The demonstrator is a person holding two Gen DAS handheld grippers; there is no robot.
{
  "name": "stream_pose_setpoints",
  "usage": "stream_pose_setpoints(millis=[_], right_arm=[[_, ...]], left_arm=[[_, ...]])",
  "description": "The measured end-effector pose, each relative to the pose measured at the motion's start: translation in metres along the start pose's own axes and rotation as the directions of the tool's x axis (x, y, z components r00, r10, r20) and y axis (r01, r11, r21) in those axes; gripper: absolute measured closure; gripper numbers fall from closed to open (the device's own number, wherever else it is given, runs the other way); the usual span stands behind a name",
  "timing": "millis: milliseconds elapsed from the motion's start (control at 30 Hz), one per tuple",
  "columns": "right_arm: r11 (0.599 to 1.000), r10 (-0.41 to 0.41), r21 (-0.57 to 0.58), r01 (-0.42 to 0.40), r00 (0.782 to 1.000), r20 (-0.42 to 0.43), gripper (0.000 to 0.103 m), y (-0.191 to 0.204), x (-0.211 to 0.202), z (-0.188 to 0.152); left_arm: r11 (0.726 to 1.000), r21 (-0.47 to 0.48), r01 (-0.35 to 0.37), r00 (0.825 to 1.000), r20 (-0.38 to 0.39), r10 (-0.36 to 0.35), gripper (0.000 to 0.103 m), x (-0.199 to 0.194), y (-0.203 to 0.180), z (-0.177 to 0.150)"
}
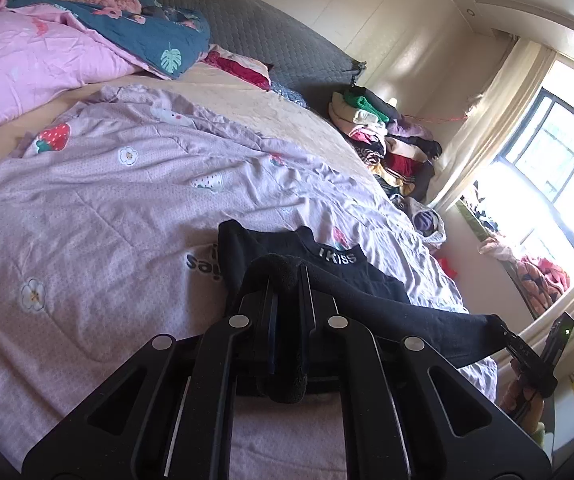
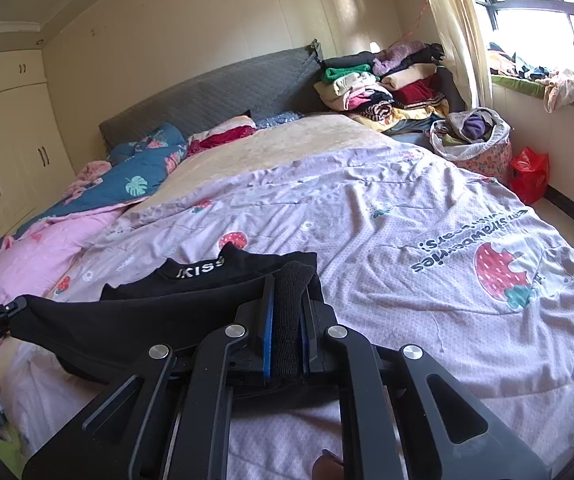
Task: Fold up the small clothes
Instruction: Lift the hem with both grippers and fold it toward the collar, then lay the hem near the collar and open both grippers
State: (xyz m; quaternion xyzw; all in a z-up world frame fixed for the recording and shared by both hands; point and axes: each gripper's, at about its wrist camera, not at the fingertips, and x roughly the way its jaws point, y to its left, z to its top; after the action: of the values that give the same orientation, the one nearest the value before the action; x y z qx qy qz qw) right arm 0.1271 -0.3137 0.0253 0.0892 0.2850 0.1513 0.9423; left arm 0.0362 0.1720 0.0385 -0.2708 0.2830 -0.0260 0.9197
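A small black garment (image 1: 351, 280) with white "KISS" lettering lies partly on the lilac strawberry quilt (image 1: 127, 208). My left gripper (image 1: 285, 280) is shut on one edge of it. My right gripper (image 2: 287, 288) is shut on the other edge of the black garment (image 2: 135, 320). The cloth is stretched between the two grippers, its near edge lifted, its far part resting on the quilt (image 2: 407, 216). The right gripper shows at the right of the left wrist view (image 1: 507, 332), the left gripper at the left of the right wrist view (image 2: 11, 308).
A pile of folded clothes (image 2: 387, 84) sits at the bed's far right corner by the grey headboard (image 2: 215, 92). Pink and blue bedding (image 2: 99, 200) is bunched on the left. A laundry bag (image 2: 475, 136) and red bag (image 2: 529, 174) stand beside the bed under the window.
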Motion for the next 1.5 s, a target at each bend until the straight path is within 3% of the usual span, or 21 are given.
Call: stream_pose_setpoints(millis=[900, 1067, 1267, 1333, 1500], right_arm=[[0.997, -0.066, -0.045, 0.060, 0.988, -0.139, 0.094, -0.011, 0.104, 0.006], [0.998, -0.069, -0.023, 0.066, 0.983, -0.170, 0.071, -0.020, 0.115, 0.000], [0.999, -0.008, 0.039, 0.014, 0.989, -0.147, 0.067, -0.037, 0.099, -0.002], [0.999, 0.038, 0.022, -0.035, 0.988, -0.151, 0.065, -0.034, 0.095, -0.004], [0.995, 0.064, -0.071, -0.075, 0.987, -0.150, 0.065, -0.016, 0.083, -0.009]], left_arm=[[0.990, -0.028, -0.140, 0.989, -0.050, 0.139, 0.101, 0.081, 0.023, 0.003], [0.987, -0.020, -0.157, 0.986, -0.054, 0.156, 0.099, 0.086, 0.026, 0.000], [0.980, 0.033, -0.196, 0.980, -0.019, 0.197, 0.087, 0.077, 0.017, -0.004], [0.979, 0.045, -0.200, 0.980, -0.007, 0.200, 0.086, 0.071, 0.014, -0.005], [0.974, 0.118, -0.196, 0.980, -0.011, 0.198, 0.083, 0.061, -0.004, -0.015]])
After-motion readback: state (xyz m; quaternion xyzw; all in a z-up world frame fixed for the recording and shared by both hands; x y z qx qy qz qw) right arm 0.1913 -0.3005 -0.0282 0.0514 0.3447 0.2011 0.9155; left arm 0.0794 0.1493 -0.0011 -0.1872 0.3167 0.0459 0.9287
